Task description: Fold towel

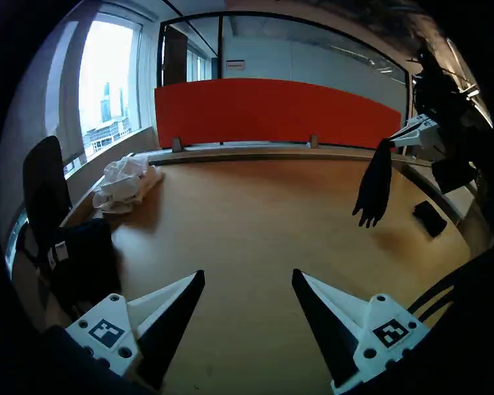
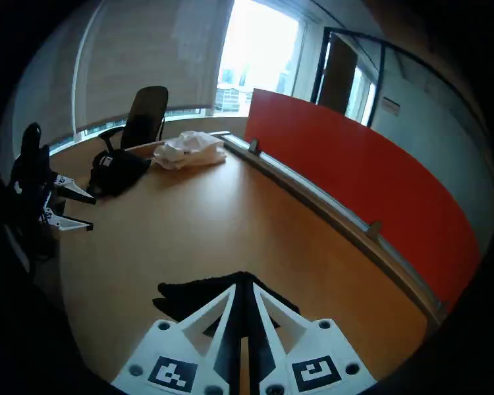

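Left gripper (image 1: 247,272) hovers over the wooden desk (image 1: 247,224) with its two fingers spread wide and nothing between them. In the right gripper view it appears far off to the left (image 2: 91,214), its fingers splayed the same way, held by a dark-sleeved arm.

Right gripper (image 2: 245,282) has its fingers drawn tightly together on the black towel (image 2: 184,297), which bunches out to the left from under the fingertips. From the left gripper's camera, that right gripper (image 1: 393,139) sits high up and to the right, and the towel (image 1: 373,187) dangles from it in a long, narrow, crumpled drape. Its lower end appears to hang clear of the desk.

Just right of the hanging towel, a small dark object (image 1: 430,218) lies flat on the desk; I cannot tell what it is.

Ahead and left of the left gripper, a heap of white cloth (image 1: 124,181) rests by the desk edge, with a black bag (image 1: 82,260) nearer on the same side. A chair (image 2: 145,115) stands beyond the bag in the right gripper view. A red partition (image 1: 276,112) runs along the far edge of the desk.
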